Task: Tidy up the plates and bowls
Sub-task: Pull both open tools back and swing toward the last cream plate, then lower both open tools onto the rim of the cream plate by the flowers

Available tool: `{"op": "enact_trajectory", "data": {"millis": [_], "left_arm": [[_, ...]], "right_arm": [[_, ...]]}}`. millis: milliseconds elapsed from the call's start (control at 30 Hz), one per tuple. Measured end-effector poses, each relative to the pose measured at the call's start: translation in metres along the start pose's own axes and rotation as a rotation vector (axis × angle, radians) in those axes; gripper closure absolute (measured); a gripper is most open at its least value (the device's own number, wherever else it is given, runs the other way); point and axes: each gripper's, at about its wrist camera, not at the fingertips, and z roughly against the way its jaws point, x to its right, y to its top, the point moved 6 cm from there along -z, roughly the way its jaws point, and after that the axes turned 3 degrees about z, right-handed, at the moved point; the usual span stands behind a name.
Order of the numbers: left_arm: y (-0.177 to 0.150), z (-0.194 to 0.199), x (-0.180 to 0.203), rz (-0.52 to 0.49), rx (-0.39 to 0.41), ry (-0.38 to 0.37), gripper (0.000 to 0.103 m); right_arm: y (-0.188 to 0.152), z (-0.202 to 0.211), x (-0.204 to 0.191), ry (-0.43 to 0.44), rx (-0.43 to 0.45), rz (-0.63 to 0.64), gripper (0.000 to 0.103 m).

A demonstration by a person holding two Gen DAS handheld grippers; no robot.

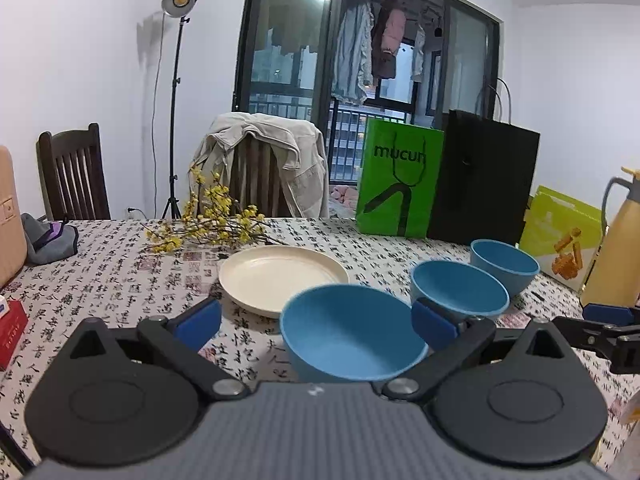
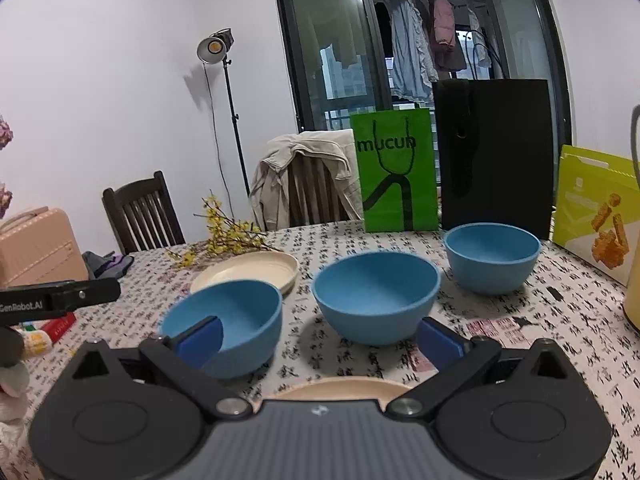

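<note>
Both grippers' fingers wide, holding nothing (left gripper (image 1: 316, 322), right gripper (image 2: 320, 338)). Risk: nearest blue bowl (image 1: 352, 332) skidding on desk (image 1: 120, 280) if nudged off-centre.

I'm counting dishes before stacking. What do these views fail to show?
- Second cream plate: right wrist view, mostly hidden behind the right tool.
- Nearest blue bowl: left wrist view, base hidden by the left tool.
- Red box: left wrist view, cut off by the edge.
</note>
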Motion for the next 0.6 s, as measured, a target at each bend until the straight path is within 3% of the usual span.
{"op": "enact_trajectory", "data": {"millis": [367, 600], "left_arm": [[0.049, -0.014, -0.031, 0.081, 0.006, 0.046, 0.000], [0.079, -0.029, -0.058, 0.195, -0.012, 0.085, 0.000]], "right_arm": [[0.048, -0.021, -0.021, 0.042, -0.002, 0.003, 0.000], [0.078, -0.039, -0.032, 0.063, -0.005, -0.010, 0.000]]}}
